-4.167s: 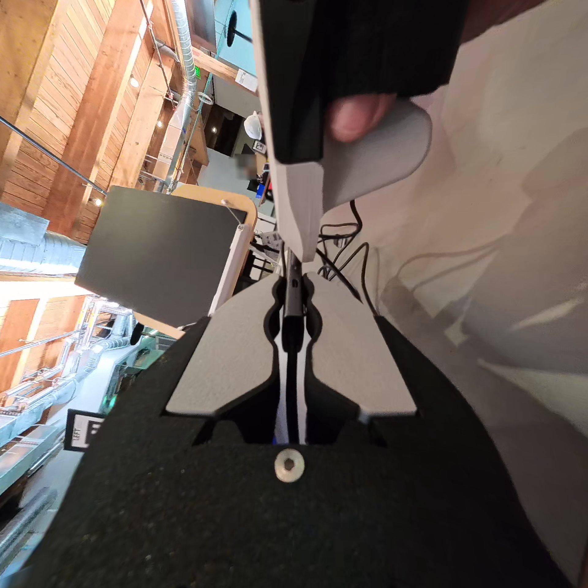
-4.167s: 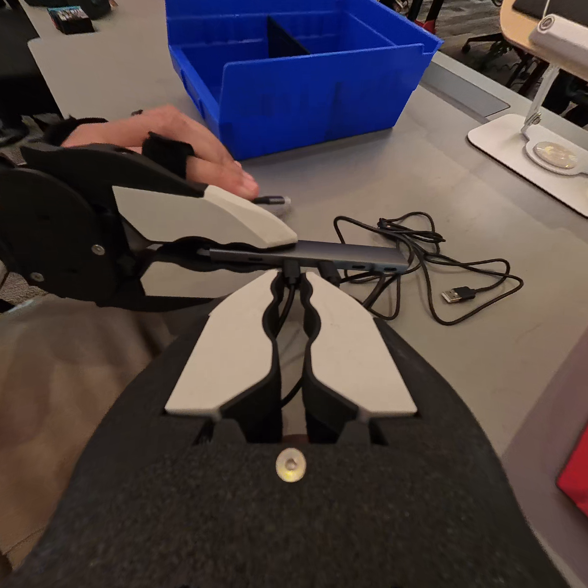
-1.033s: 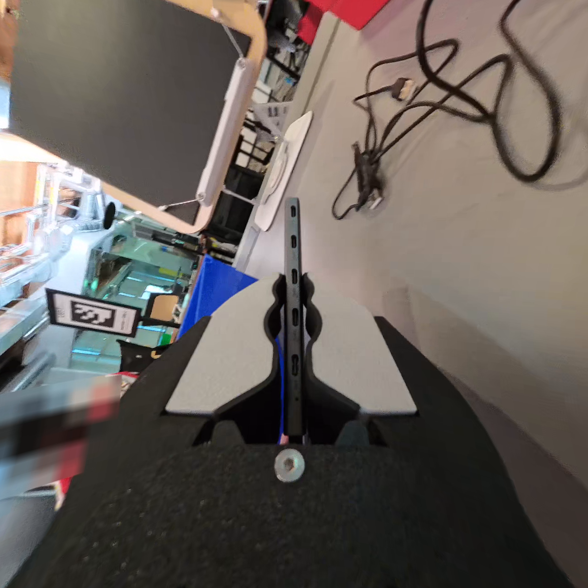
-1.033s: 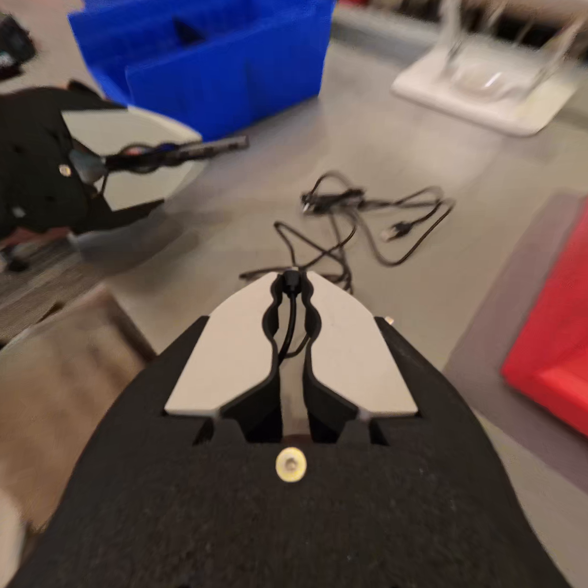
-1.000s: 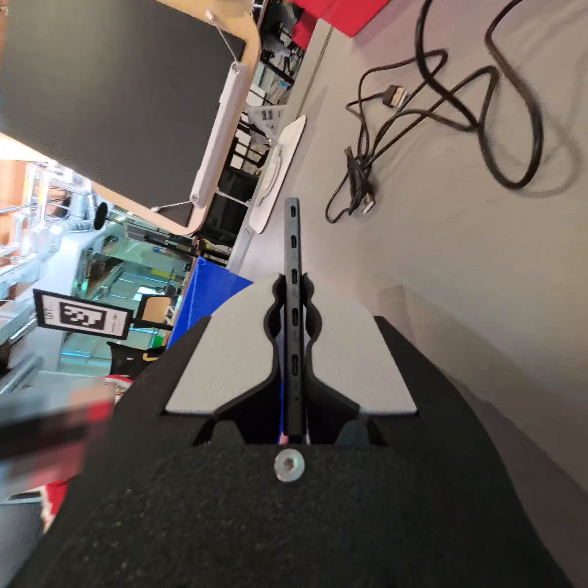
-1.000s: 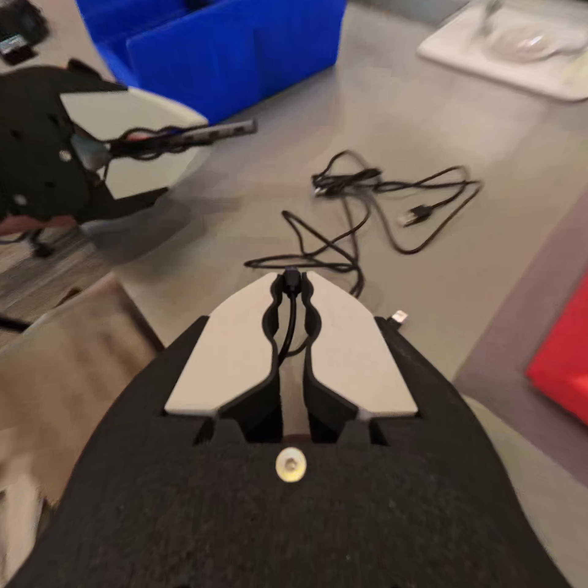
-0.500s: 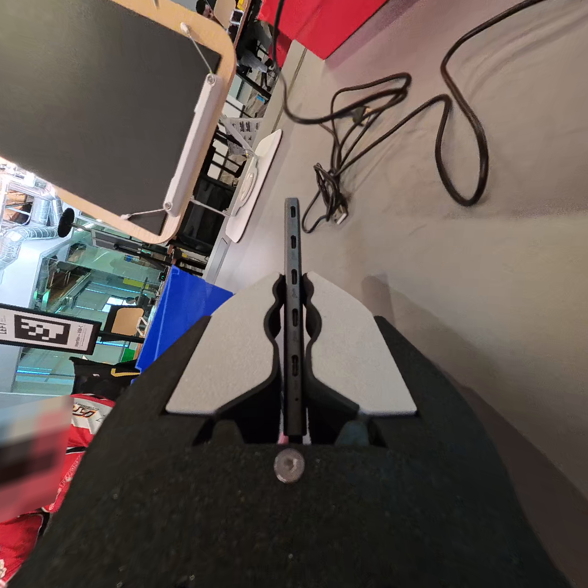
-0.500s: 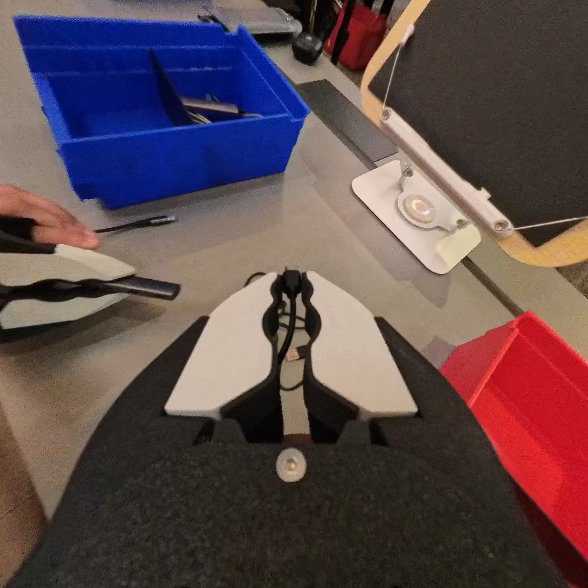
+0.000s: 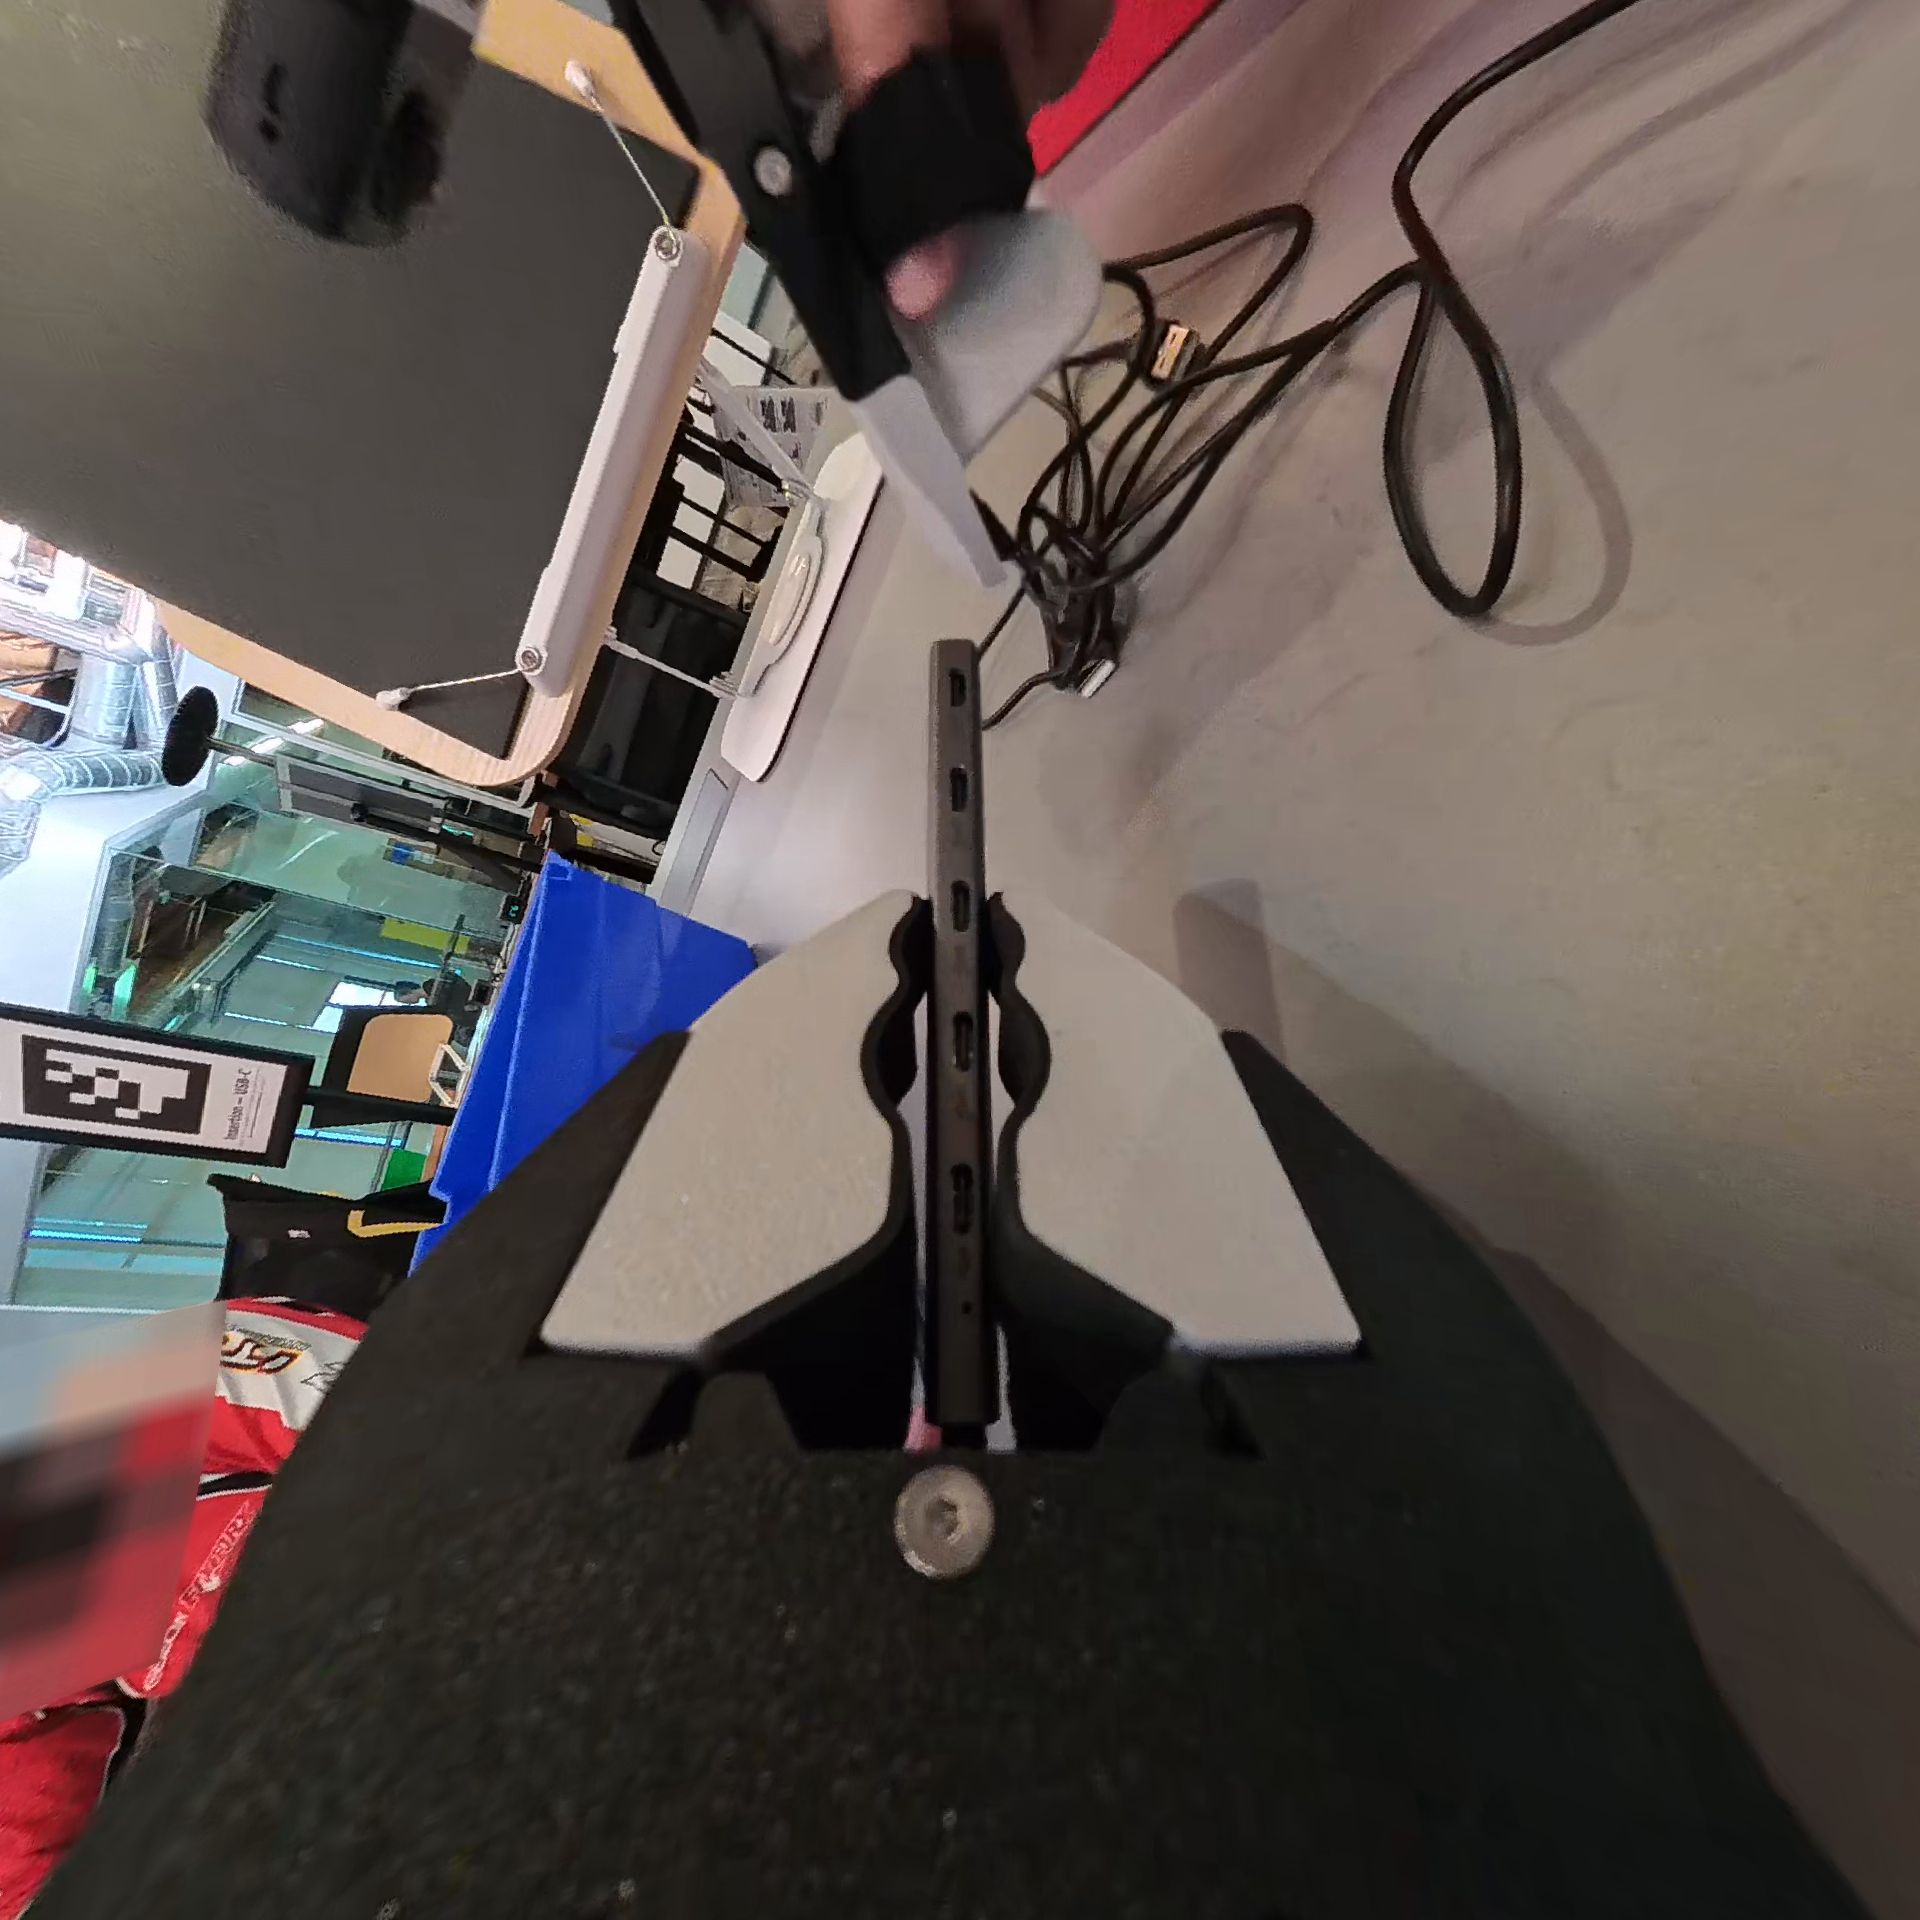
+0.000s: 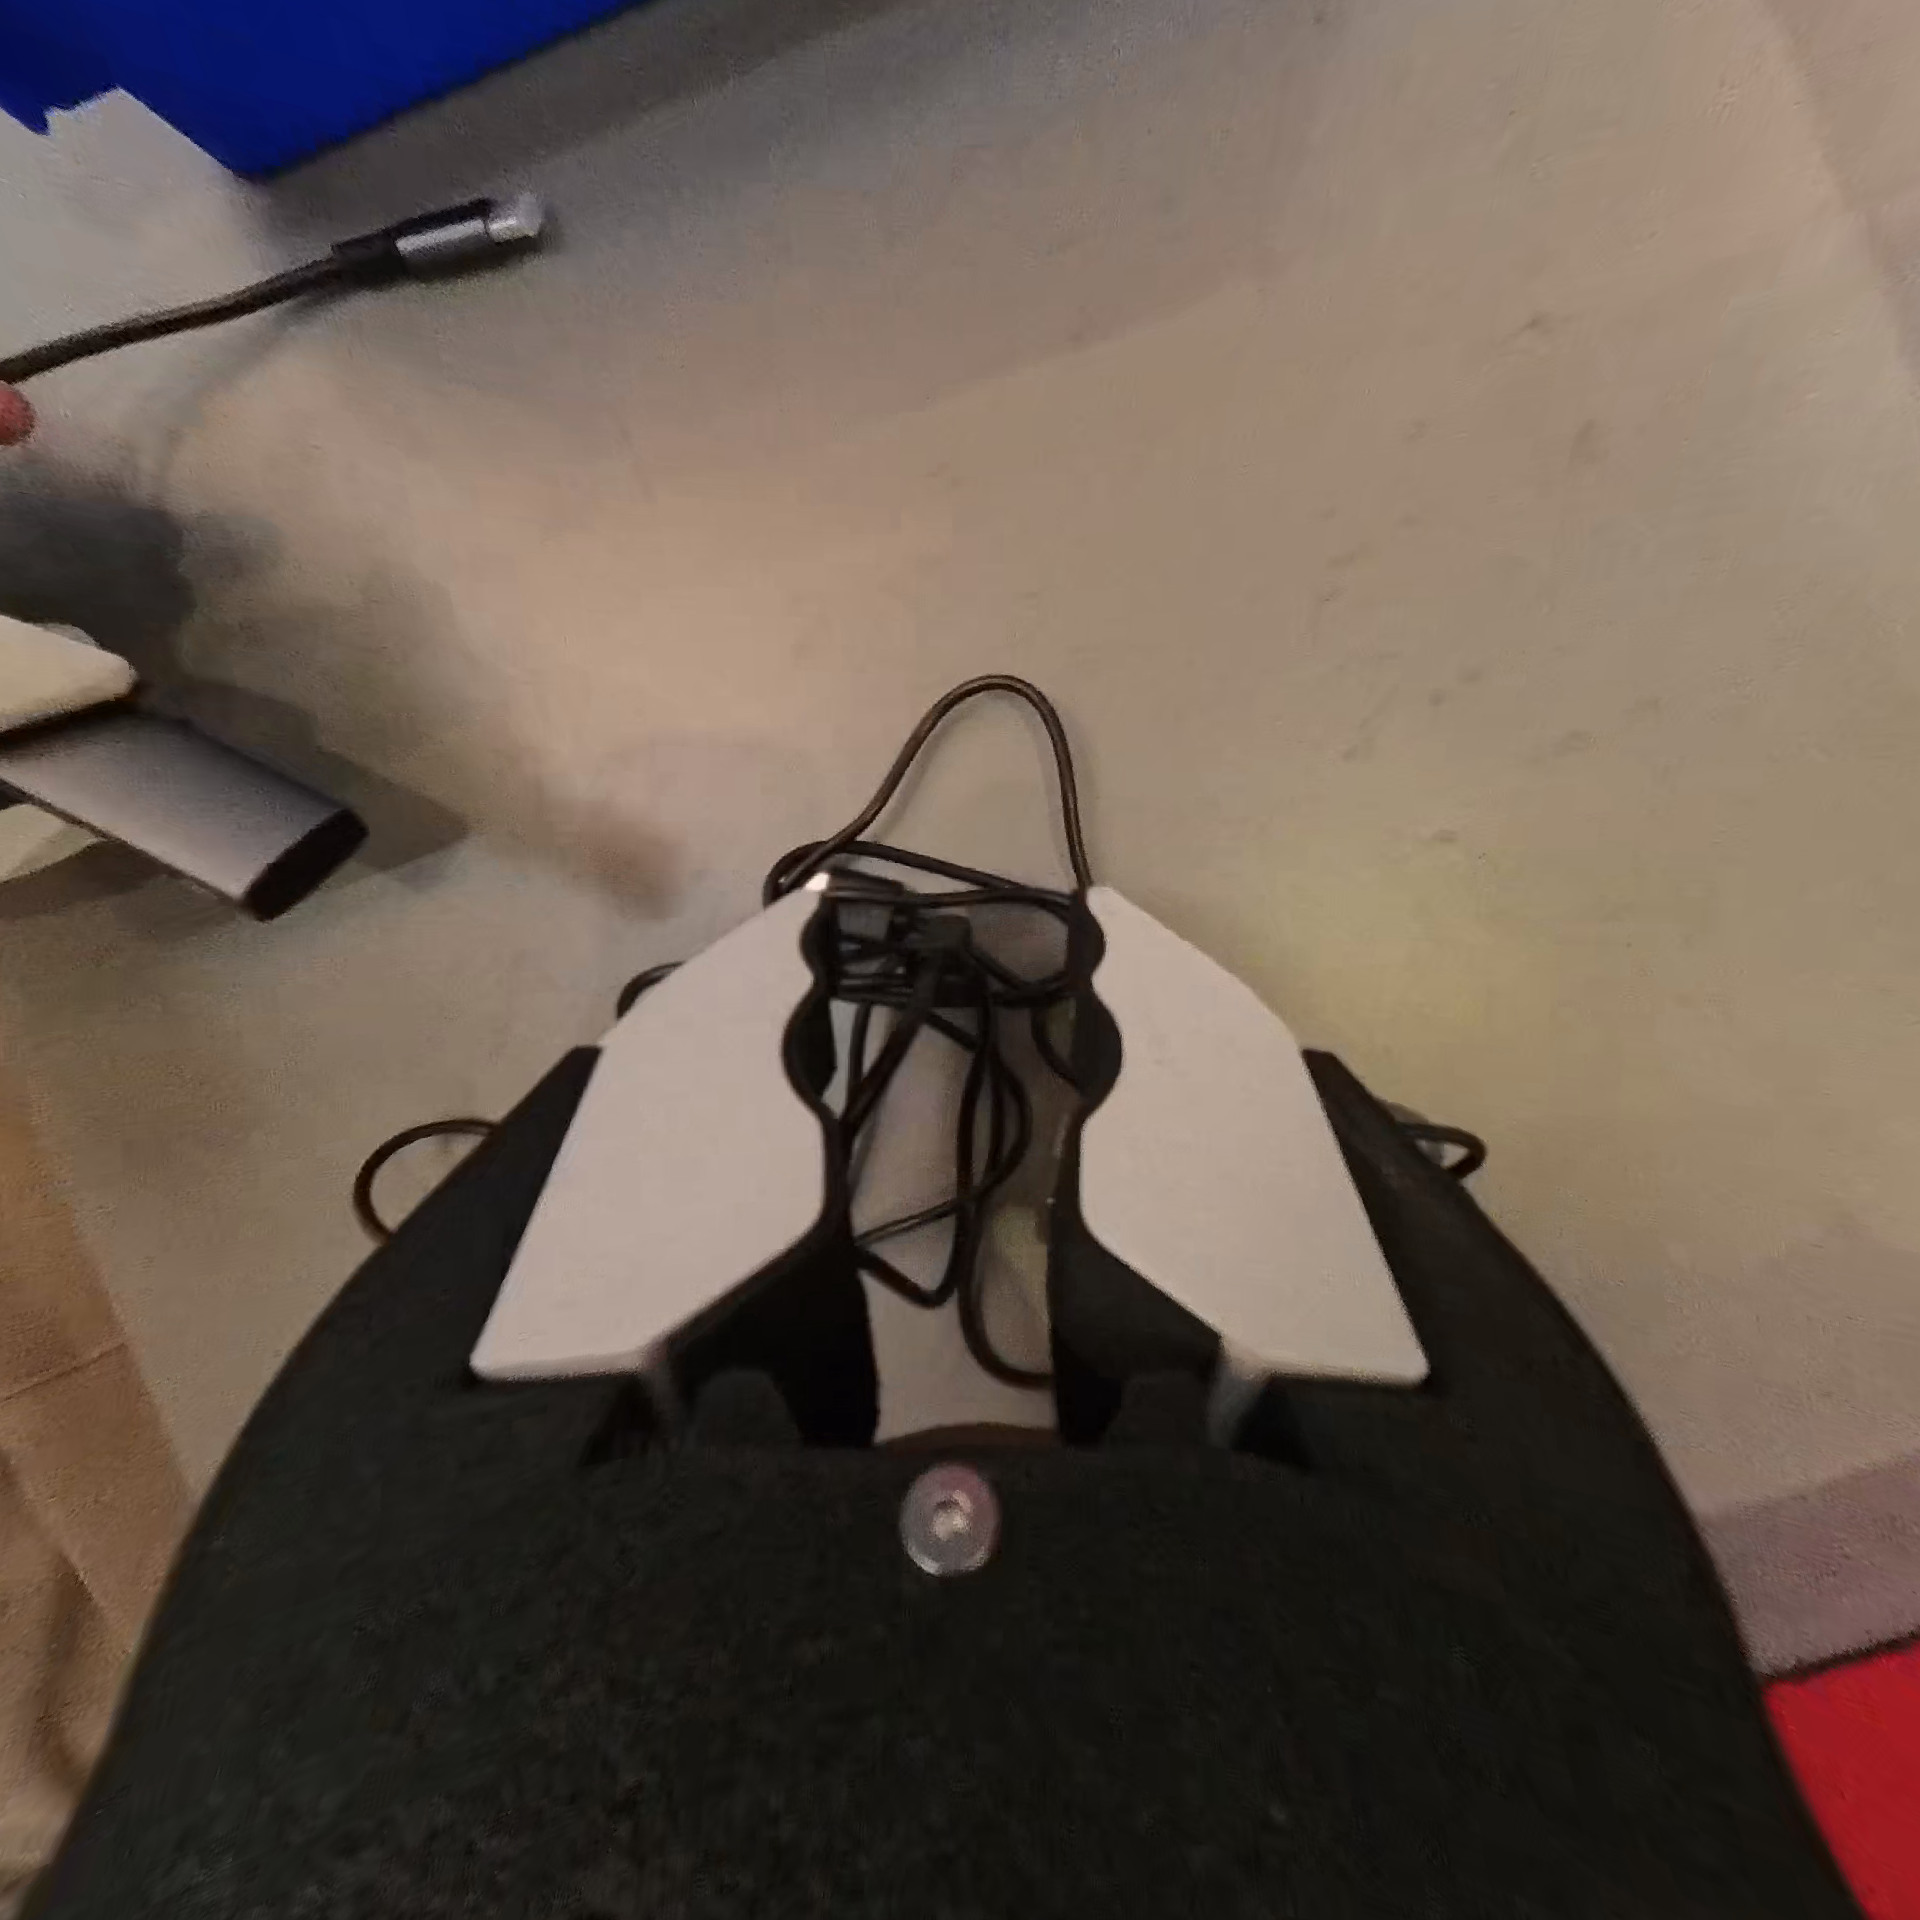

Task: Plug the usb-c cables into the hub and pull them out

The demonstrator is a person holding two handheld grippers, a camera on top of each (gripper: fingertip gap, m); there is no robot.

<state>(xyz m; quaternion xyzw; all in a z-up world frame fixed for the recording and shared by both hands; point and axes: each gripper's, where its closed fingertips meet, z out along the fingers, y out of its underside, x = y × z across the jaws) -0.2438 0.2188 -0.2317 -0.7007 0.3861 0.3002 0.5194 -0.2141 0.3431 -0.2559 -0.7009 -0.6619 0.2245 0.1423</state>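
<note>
Between L gripper (image 9: 956, 914) fingers: hub (image 9: 957, 790)

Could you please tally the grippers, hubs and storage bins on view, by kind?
Grippers: 2 (left gripper, jaws shut on the hub; right gripper, jaws open)
Hubs: 1 (hub)
Bins: 2 (blue bin; red bin)
Total: 5

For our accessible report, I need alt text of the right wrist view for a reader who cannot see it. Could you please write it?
The right hand-held gripper is open above a tangle of black cables lying on a grey table. At the left edge, the other hand-held gripper holds a grey hub. A braided cable with a silver plug lies farther away, near a blue bin.
</note>
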